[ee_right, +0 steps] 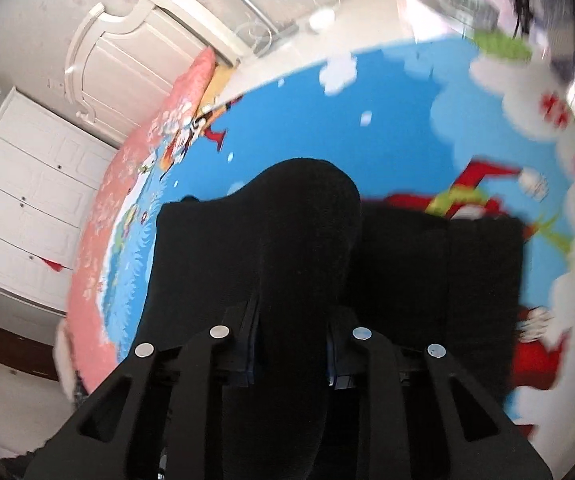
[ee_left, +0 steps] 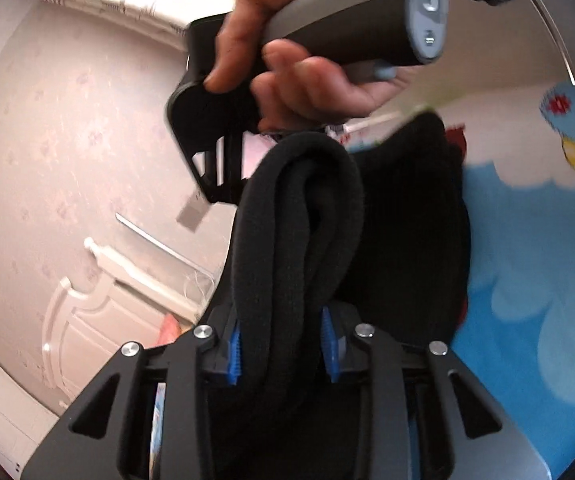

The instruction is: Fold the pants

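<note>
The left gripper (ee_left: 283,344) was pinching a thick bunch of the black pants (ee_left: 307,216), the blue ribbed pads (ee_left: 234,354) pressed in on both sides of the rolled cloth. The fabric rose out of the jaws in a rounded loop and fell away to the right over the blue cartoon-printed bedspread (ee_left: 527,280).

Just beyond that loop, the person's hand (ee_left: 287,64) was wrapped around the grey handle of the right gripper (ee_left: 227,184). Seen from the left camera, that gripper's black fingers pointed down beside the pants, though their tips were hidden behind the cloth.

From its own camera, the right gripper (ee_right: 291,344) was likewise clamped on a hump of the pants (ee_right: 303,216), the jaws drawn in close against the cloth on either side. The rest of the garment lay spread flat on the bedspread (ee_right: 387,112) to the left and right of the held fold.

A pink patterned pillow (ee_right: 135,184) lay along the left edge of the bed, and a white carved headboard (ee_right: 119,48) and white drawers (ee_right: 27,200) stood beyond it.
</note>
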Demonstrator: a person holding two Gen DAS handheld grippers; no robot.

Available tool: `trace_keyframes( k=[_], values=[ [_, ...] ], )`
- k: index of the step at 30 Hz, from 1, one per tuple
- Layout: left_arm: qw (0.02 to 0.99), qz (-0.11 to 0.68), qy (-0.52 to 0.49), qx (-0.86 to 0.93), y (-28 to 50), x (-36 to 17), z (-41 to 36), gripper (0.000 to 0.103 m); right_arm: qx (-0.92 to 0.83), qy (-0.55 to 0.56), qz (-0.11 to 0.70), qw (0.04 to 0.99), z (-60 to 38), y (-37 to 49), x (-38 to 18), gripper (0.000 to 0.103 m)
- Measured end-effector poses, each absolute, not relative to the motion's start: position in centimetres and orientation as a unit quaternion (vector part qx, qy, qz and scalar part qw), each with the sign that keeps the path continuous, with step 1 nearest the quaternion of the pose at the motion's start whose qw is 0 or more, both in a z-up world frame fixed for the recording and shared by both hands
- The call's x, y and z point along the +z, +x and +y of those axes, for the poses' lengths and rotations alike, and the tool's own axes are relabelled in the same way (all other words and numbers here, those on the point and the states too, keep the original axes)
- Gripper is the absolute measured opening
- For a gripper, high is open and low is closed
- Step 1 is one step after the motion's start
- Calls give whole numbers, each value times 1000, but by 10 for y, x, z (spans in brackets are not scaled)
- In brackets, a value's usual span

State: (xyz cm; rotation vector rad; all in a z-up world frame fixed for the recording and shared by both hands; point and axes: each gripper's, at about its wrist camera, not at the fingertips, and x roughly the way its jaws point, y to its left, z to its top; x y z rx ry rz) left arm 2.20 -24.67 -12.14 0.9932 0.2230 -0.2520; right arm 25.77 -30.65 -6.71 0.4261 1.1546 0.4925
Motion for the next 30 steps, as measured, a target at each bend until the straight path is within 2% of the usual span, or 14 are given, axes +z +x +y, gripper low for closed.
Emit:
trace_keyframes(
  k=[5,13,19,20,21,22,25,27,29,30],
  values=[
    [865,91,472,-144,22,-109,-273,31,193,162,526,813,-340,251,-46,25],
    [838,126,506,-162,35,-135,-300,31,152,122,544,816,-360,257,-85,26],
    [851,123,490,-145,34,-128,-299,31,155,84,498,849,-351,246,-64,27],
    [850,122,491,-144,36,-133,-301,32,153,70,487,857,-348,243,-61,27],
    [849,125,492,-148,38,-137,-303,37,140,51,488,860,-345,244,-64,28],
    [847,138,486,-165,42,-147,-309,44,124,34,495,859,-344,246,-70,30],
    [845,130,485,-187,31,-143,-298,52,107,20,491,864,-349,245,-88,43],
    [863,130,434,-222,19,-121,-273,75,92,16,484,870,-353,239,-86,57],
    [881,138,376,-252,6,-96,-240,76,60,-25,474,878,-350,234,-84,73],
    [890,142,347,-262,0,-85,-222,76,44,-43,470,881,-348,231,-81,76]
  ],
)
